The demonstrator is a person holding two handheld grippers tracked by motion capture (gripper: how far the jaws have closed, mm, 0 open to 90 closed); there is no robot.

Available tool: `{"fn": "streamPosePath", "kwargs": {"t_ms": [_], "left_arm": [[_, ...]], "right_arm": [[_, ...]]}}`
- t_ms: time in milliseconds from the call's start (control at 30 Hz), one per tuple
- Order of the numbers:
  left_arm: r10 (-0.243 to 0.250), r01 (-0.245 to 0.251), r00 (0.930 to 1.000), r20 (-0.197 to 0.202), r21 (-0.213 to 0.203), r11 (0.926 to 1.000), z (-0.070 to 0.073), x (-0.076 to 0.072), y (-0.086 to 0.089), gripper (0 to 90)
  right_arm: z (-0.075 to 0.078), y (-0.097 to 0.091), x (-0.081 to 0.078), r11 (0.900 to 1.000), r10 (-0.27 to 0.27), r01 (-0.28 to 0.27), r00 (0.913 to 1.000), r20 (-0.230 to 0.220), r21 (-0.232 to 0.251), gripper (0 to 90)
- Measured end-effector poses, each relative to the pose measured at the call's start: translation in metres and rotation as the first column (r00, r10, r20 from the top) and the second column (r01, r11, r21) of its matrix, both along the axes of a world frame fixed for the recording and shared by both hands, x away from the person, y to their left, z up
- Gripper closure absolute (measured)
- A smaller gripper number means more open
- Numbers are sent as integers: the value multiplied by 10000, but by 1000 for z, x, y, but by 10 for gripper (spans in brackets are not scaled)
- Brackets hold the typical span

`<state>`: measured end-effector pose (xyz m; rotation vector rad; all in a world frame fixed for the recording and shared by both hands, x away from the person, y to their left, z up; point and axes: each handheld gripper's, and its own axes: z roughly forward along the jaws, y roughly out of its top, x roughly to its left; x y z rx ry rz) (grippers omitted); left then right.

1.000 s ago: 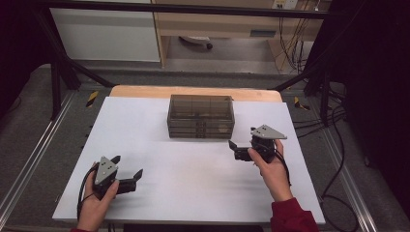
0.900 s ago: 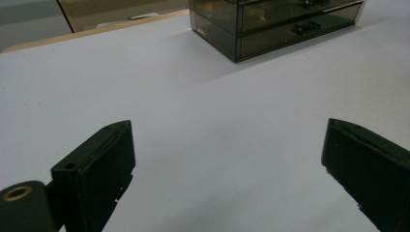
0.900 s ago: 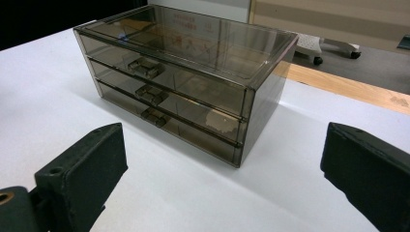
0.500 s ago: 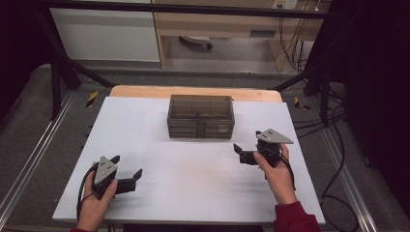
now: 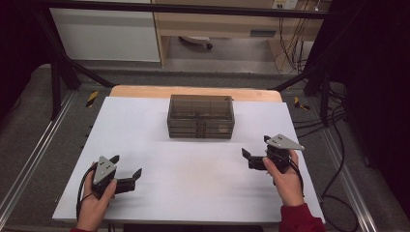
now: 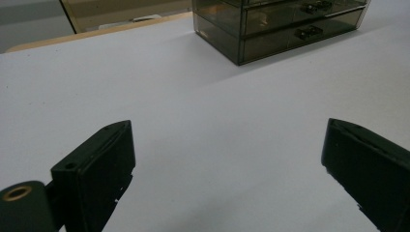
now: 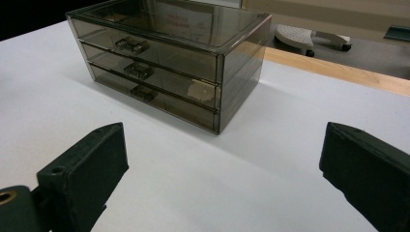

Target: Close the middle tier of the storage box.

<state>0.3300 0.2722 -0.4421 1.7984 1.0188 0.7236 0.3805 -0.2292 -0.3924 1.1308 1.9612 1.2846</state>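
Observation:
A smoky transparent box of three drawers (image 5: 200,116) stands at the middle back of the white table (image 5: 203,188), all drawers pushed in. My left gripper (image 5: 127,165) rests near the front left, open and empty, pointing right. Over on the right side my right gripper (image 5: 256,145) is open and empty too, in front of and to the right of the box, pointing left. In the left gripper view the box (image 6: 280,19) lies far off at the top right, beyond my left gripper (image 6: 227,159). The right gripper view has the box (image 7: 169,58) close, with my right gripper (image 7: 222,164) short of it.
A wooden strip (image 5: 193,92) runs along the table's far edge. Black frame bars (image 5: 63,67) and cables (image 5: 333,121) flank the table. A pale object (image 7: 196,89) shows through the middle drawer's right end. White tabletop stretches between the two grippers.
My right gripper has drawn back to the right and toward the table's front, away from the drawer box. The left gripper has stayed put.

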Motion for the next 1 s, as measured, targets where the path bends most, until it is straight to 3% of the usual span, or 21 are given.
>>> {"fn": "streamPosePath", "kwargs": {"t_ms": [500,1000], "left_arm": [[40,-39,10000,40,-96,9999,1,0,1,52],[39,-38,10000,59,-218,9998,1,-1,2,52]], "right_arm": [[-4,-19,-13,9997,240,-240,9995,-183,36,38],[-16,-33,-25,9999,-35,40,9991,-421,112,25]]}}
